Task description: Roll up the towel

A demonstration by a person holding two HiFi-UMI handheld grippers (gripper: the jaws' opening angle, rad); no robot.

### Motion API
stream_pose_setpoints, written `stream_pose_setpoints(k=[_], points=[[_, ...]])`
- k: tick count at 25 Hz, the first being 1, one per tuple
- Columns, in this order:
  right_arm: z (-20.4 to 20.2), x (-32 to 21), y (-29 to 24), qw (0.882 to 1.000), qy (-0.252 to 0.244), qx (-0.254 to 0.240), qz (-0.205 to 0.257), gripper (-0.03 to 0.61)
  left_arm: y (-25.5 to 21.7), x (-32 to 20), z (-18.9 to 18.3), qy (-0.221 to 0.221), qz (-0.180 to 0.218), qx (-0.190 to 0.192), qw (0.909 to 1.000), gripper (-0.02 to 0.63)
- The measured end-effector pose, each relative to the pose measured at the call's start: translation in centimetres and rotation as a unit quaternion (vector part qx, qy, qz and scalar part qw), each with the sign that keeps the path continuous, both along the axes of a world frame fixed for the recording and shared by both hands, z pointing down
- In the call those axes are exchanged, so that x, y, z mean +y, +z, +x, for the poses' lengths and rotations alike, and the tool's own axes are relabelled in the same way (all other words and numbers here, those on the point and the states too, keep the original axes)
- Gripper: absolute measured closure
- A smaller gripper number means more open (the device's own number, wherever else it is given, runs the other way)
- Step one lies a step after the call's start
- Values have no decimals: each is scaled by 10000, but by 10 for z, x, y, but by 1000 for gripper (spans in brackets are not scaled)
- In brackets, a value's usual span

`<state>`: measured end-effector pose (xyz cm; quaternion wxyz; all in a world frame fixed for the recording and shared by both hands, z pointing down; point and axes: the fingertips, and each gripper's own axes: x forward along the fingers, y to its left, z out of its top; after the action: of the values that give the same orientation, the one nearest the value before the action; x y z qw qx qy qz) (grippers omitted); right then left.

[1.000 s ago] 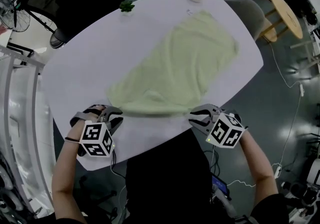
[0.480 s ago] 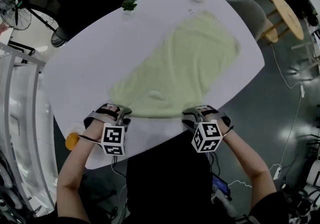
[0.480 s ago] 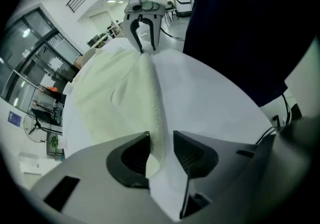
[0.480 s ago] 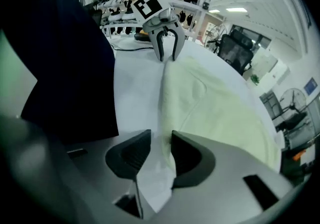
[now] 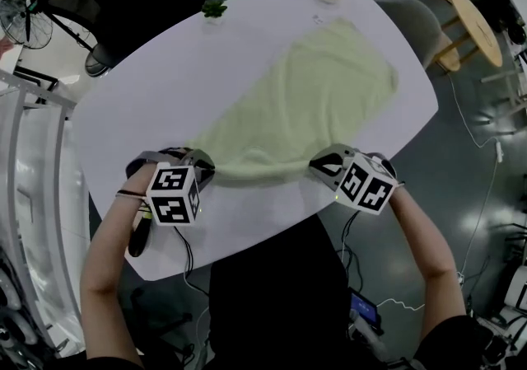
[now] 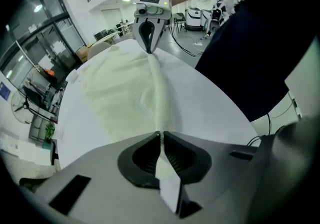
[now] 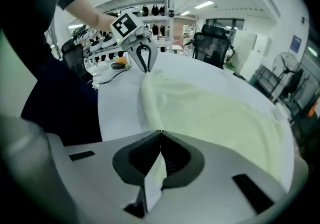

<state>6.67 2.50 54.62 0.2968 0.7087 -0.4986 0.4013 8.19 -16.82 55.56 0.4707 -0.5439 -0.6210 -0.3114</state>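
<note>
Seen from the head view, the pale green towel (image 5: 305,105) lies spread lengthways on the white worktop (image 5: 156,88), its hem bunched into a low ridge near the worktop's near edge. The left claw (image 5: 202,172) and right claw (image 5: 323,169) sit at that hem's two corners. In the left gripper view the jaws have just been closing and now pinch towel fabric. The right gripper view shows the same, cloth nipped between the pads. I'd say the roll is only beginning; next both corners need turning over evenly toward the worktop's far end. The cloth looks soft and faintly creased.
</note>
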Motion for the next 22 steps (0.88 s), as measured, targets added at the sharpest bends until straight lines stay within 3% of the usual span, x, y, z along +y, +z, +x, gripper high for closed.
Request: stream_pose_setpoints(k=[5, 8, 11, 13, 16, 20, 22], points=[[61, 21, 15, 9960, 667, -586, -20, 569, 5, 12, 63, -636, 86, -434, 9970, 577], [82, 28, 35, 9938, 854, -599, -372, 571, 24, 17, 85, -530, 510, -205, 9971, 577], [85, 38, 57, 9922, 605, -254, -1064, 571, 45, 16, 93, -171, 885, 274, 9956, 575], [85, 43, 59, 9914, 545, 0, -1193, 566, 46, 19, 98, -184, 781, 488, 9956, 566], [89, 51, 39, 9920, 829, 263, -914, 478, 25, 16, 116, -560, 312, 904, 9938, 432], [91, 68, -14, 9874, 1083, 956, -643, 460, -21, -12, 138, -942, -138, 1618, 9822, 420], [78, 67, -37, 9855, 1009, 1244, -555, 449, -40, -24, 127, -992, -328, 1692, 9800, 420]])
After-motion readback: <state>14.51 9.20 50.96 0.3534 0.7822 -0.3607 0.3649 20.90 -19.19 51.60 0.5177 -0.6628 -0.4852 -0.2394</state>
